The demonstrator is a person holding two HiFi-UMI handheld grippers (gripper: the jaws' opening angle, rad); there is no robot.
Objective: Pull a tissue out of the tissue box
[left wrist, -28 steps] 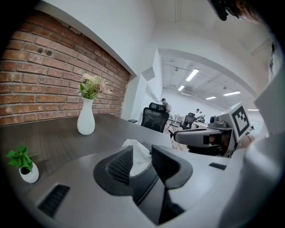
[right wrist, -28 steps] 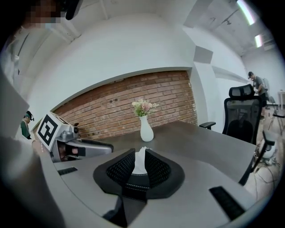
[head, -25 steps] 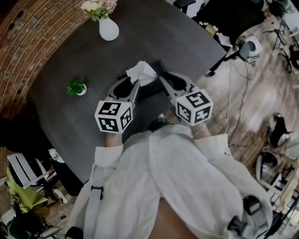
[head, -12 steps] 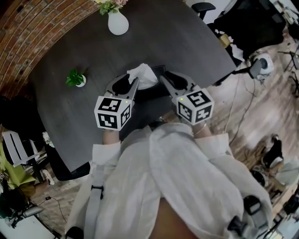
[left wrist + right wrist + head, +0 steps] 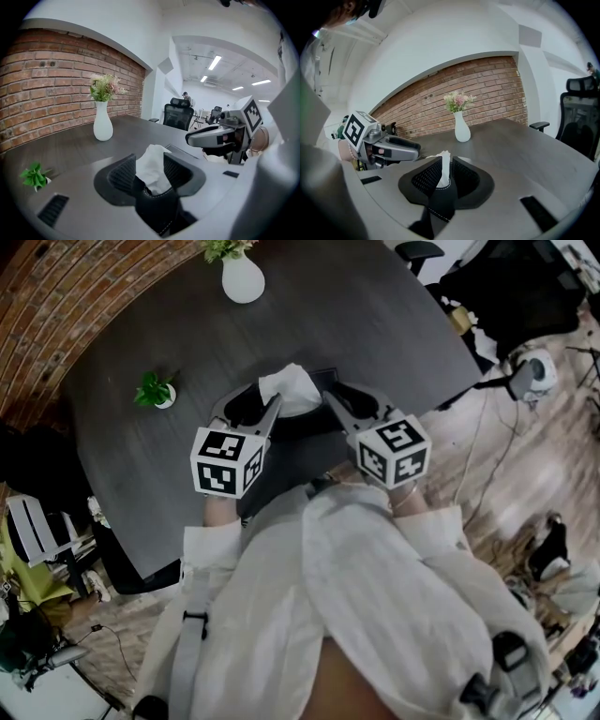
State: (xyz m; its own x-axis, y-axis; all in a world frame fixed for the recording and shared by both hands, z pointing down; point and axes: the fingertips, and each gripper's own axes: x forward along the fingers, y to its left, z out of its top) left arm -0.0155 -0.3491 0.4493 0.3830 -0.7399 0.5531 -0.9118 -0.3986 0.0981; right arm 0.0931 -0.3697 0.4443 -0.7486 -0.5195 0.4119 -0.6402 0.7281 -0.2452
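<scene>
A black leather tissue box (image 5: pixel 314 407) with white stitching sits on the dark table (image 5: pixel 375 324), a white tissue (image 5: pixel 289 390) sticking up from its top. My left gripper (image 5: pixel 251 407) is at the box's left end and its jaws are opening. In the left gripper view the box edge (image 5: pixel 157 206) and the tissue (image 5: pixel 152 171) lie between the pads of that gripper (image 5: pixel 150 161), with a gap on one side. My right gripper (image 5: pixel 345 401) is at the box's right end. In its own view that gripper (image 5: pixel 446 164) is shut on the box rim (image 5: pixel 440 197), with the tissue (image 5: pixel 444 168) just beyond.
A white vase (image 5: pixel 243 279) of flowers stands at the table's far side, and a small green plant (image 5: pixel 154 393) at the left. A brick wall (image 5: pixel 56 306) curves round the back. Office chairs (image 5: pixel 178 115) stand beyond the table. Cables and gear lie on the floor (image 5: pixel 525 381) at the right.
The head view has shifted, so the vase has slid toward the top edge. Both grippers stay at the two ends of the box; no change of grip shows from above.
</scene>
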